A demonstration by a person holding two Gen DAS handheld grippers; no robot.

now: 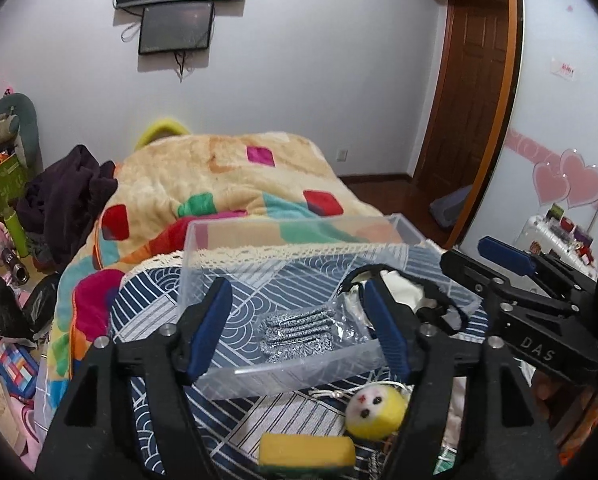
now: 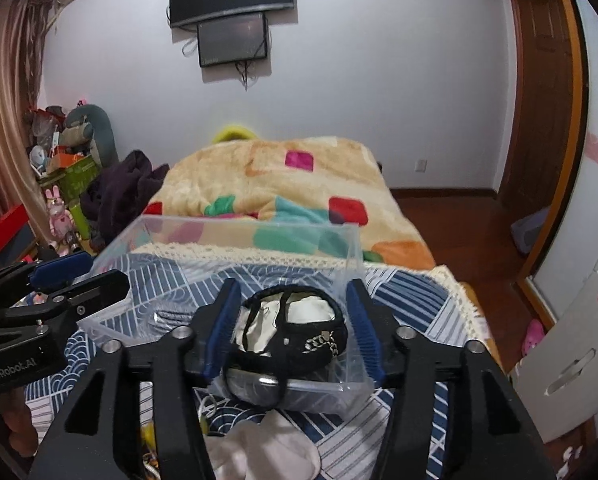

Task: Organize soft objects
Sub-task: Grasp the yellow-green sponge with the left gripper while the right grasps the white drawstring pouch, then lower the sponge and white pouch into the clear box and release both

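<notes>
A: Start with the big things. What is there?

B: A bed [image 1: 235, 176] under a patchwork blanket, and nearer, a blue patterned cloth [image 1: 147, 312] with a lace edge. On the cloth stands a clear plastic box [image 1: 299, 376].

A: What is in the box?

B: A black pouch [image 2: 299, 340] with a pale lining and a small chain sits at its right end. A grey speckled packet [image 1: 299, 330] lies flat at the left end.

A: And outside it?

B: In front of the near wall, on the cloth, a yellow plush head [image 1: 375, 410] with a white face, and just beside it a yellow sponge [image 1: 307, 452]. The right view shows a pale cloth [image 2: 259, 448] bunched below the box.

A: The tools?

B: The left gripper [image 1: 299, 332] hangs over the box, its blue pads spread wide and holding nothing. The right gripper [image 2: 291, 328] is also spread wide, with the pouch lying between its pads; neither pad seems to press it.

A: So which step is this?

B: I judge the pouch is just set in the box, or about to be adjusted. Sorting looks partly done, as three soft things lie outside.

A: Next?

B: Probably drop low in front of the box and close gently on the plush head or sponge, clear of the near wall.
</notes>
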